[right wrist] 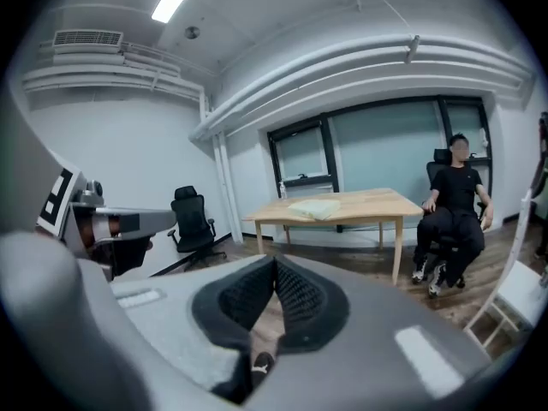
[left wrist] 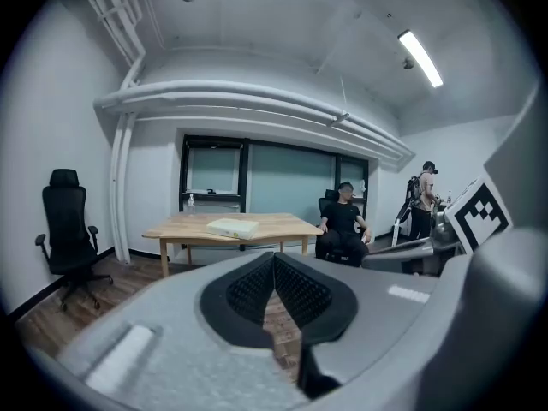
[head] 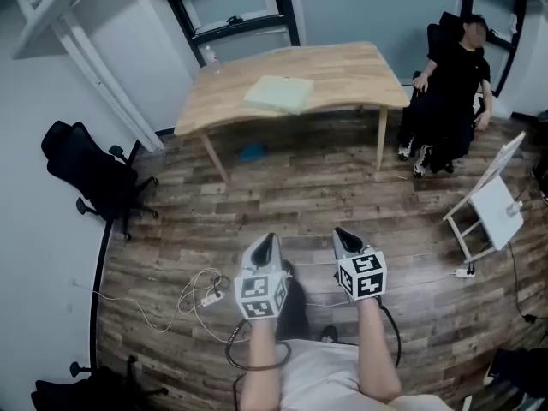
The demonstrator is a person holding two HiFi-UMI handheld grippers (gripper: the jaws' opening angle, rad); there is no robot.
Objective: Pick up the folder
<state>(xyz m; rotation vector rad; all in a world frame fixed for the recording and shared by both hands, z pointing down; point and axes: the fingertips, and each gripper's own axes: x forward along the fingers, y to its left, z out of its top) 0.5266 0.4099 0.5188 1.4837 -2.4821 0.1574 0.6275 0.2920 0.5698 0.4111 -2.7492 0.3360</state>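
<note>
Folder [head: 279,93]: pale, lying flat on the wooden bench [head: 360,75], left of its middle, untouched. Left claw [head: 266,241] and right claw [head: 342,233] are both pressed together with nothing between the pads. They are held side by side over the floor [head: 300,187], well apart from the bench. In the head view the folder lies at 12 o'clock from the left claw and about 11 o'clock from the right, so the left is judged marginally nearer. The folder's long axis appears to run 9 to 3 o'clock, though this is uncertain at such range. Approach not yet begun.
</note>
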